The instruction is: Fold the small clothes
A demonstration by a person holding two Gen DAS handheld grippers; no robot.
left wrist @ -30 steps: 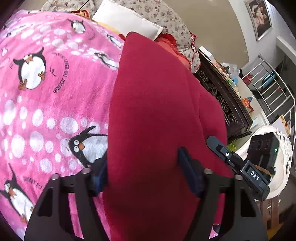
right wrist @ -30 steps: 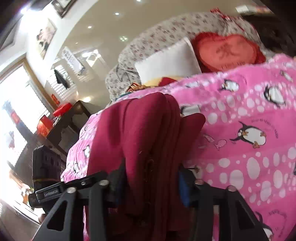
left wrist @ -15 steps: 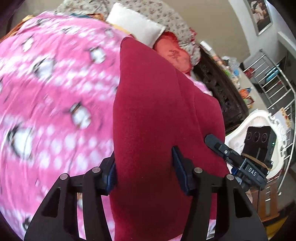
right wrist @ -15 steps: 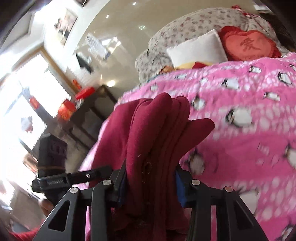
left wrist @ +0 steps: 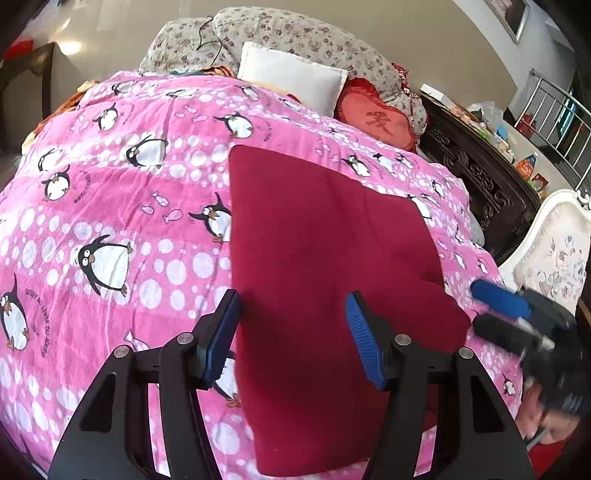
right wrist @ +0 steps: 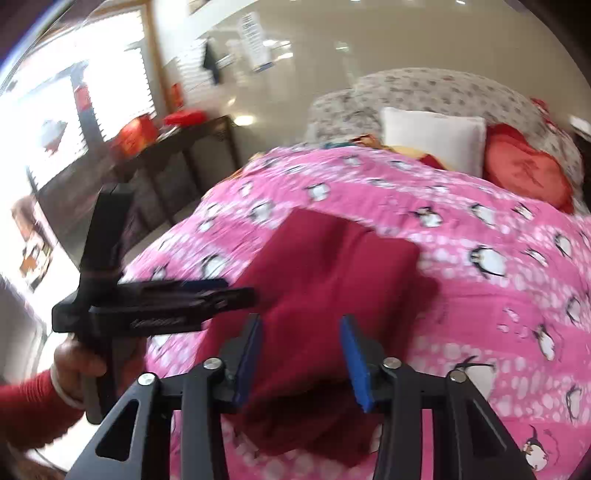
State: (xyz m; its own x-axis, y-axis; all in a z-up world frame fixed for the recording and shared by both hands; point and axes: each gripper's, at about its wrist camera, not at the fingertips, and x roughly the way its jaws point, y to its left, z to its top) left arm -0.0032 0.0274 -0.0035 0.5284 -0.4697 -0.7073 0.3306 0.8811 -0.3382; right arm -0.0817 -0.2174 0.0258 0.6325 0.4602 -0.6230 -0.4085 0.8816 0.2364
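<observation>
The folded dark red fleece garment [left wrist: 325, 280] lies flat on the pink penguin-print blanket [left wrist: 110, 206] covering the bed. The left gripper [left wrist: 291, 332] hovers over its near edge, fingers spread apart, holding nothing. The right gripper [right wrist: 301, 354] is likewise poised above the cloth, fingers wide.

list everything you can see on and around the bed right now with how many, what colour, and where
Folded dark red fleece garment: one, dark red, flat on the blanket.
Pink penguin-print blanket: one, pink and white, covering the bed.
White square pillow: one, white, at the head.
Red heart-shaped cushion: one, red, beside the white pillow.
Floral grey bedding: one heap, grey, behind the pillows.
Dark carved wooden furniture: one, dark brown, alongside the bed.
Left gripper: one, black and blue, open above the garment.
Right gripper: one, black and blue, open.
</observation>
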